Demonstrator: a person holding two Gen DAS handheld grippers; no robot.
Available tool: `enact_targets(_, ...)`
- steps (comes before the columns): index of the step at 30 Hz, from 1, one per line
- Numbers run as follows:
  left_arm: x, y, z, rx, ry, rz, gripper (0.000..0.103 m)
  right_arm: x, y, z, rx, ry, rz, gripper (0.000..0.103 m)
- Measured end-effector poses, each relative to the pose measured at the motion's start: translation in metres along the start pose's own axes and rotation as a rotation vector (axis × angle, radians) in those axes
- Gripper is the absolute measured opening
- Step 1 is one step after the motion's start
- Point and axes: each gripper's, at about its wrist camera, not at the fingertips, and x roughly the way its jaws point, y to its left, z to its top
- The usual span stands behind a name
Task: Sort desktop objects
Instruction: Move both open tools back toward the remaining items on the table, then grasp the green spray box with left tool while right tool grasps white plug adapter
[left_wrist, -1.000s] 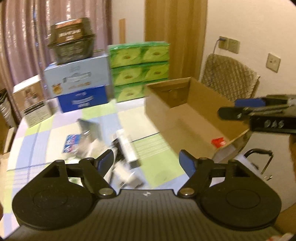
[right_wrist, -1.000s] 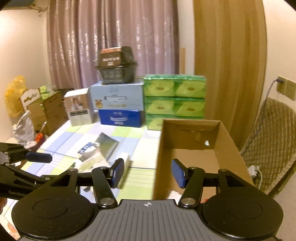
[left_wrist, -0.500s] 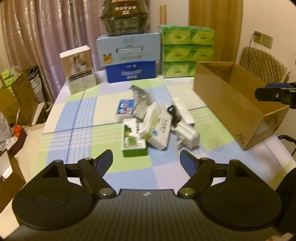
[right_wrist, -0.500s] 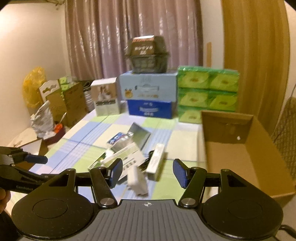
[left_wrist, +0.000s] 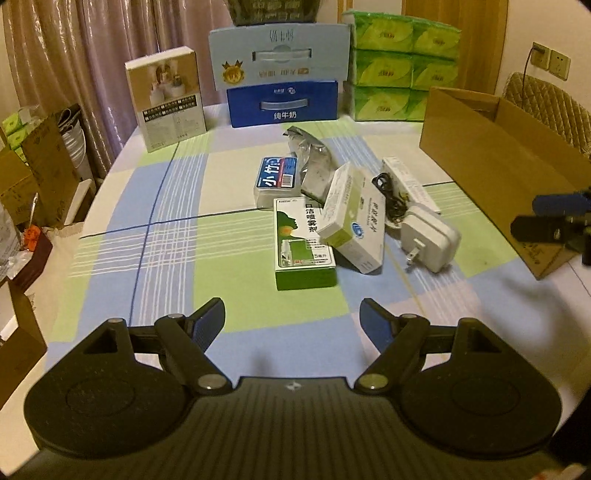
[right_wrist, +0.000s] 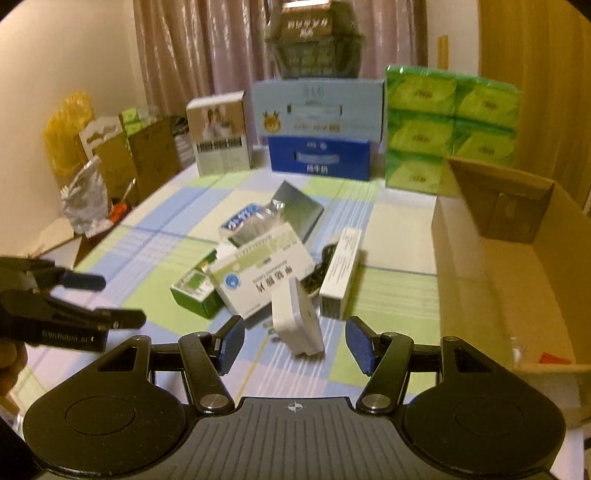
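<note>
Both the left tool (left_wrist: 291, 319) and right tool (right_wrist: 294, 345) hover apart, empty, over the bench (left_wrist: 155, 258), nearest the white charger (right_wrist: 299, 323), seemingly light, rigid, best gripped across its flat sides.

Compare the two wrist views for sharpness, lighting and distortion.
Left wrist view: sharp, print on the green spray box readable; warm dim room light, soft shadows under the white charger; fisheye bends the table edge. Right wrist view: softer, motion-blurred, text on the white medicine box smeared; same yellowish cast.
</note>
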Motion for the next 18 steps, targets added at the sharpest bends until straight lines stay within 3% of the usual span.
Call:
enact_targets(10, 0.054, 0.003, 0.013, 0.038, 0.010, -0.018, 0.076, 0.059, -0.001, -0.005, -0.084, 0.053, -0.005, 0.058)
enact_targets(18, 0.088, 0.003, 0.024, 0.047, 0.023, -0.061, 0.076, 0.077, -0.004, -0.003, -0.096, 0.081, -0.002, 0.058)
